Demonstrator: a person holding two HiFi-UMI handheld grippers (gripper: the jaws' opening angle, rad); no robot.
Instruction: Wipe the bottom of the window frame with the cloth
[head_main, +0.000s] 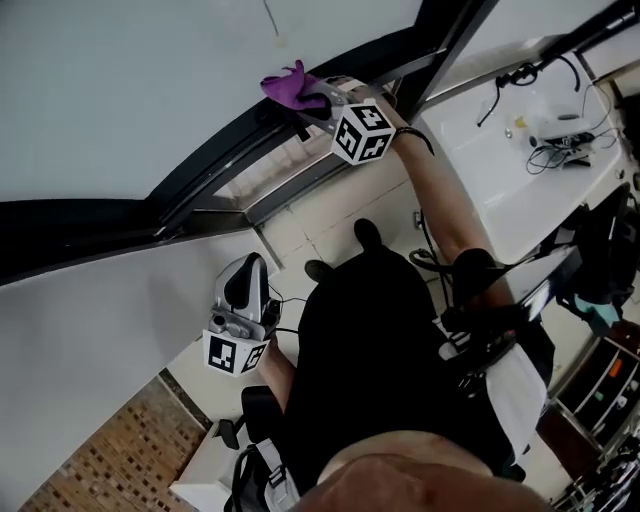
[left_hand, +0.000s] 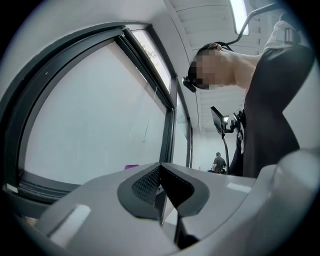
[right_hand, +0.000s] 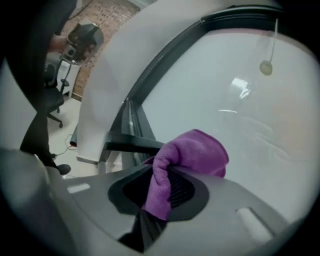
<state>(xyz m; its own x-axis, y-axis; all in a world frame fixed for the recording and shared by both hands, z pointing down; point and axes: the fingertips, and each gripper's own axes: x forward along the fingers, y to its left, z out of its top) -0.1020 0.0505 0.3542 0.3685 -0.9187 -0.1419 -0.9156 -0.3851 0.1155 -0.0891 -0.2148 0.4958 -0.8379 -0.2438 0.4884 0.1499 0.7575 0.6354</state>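
A purple cloth (head_main: 288, 84) is bunched in my right gripper (head_main: 318, 98), whose jaws are shut on it up against the dark window frame (head_main: 230, 150). In the right gripper view the purple cloth (right_hand: 187, 159) hangs folded between the jaws of the right gripper (right_hand: 161, 192), next to the frosted pane and the dark frame (right_hand: 145, 90). My left gripper (head_main: 246, 290) is held low beside the person's body, jaws shut with nothing in them. In the left gripper view, that gripper (left_hand: 161, 192) points at the window frame (left_hand: 30, 180), and a bit of the purple cloth (left_hand: 131, 166) shows far off.
A white wall panel (head_main: 90, 330) lies under the window. A white desk (head_main: 520, 150) with cables and devices stands at the right. A pull cord (right_hand: 267, 65) hangs in front of the pane. Tiled floor and brick-patterned flooring (head_main: 110, 460) lie below, with the person's shoes (head_main: 366, 234).
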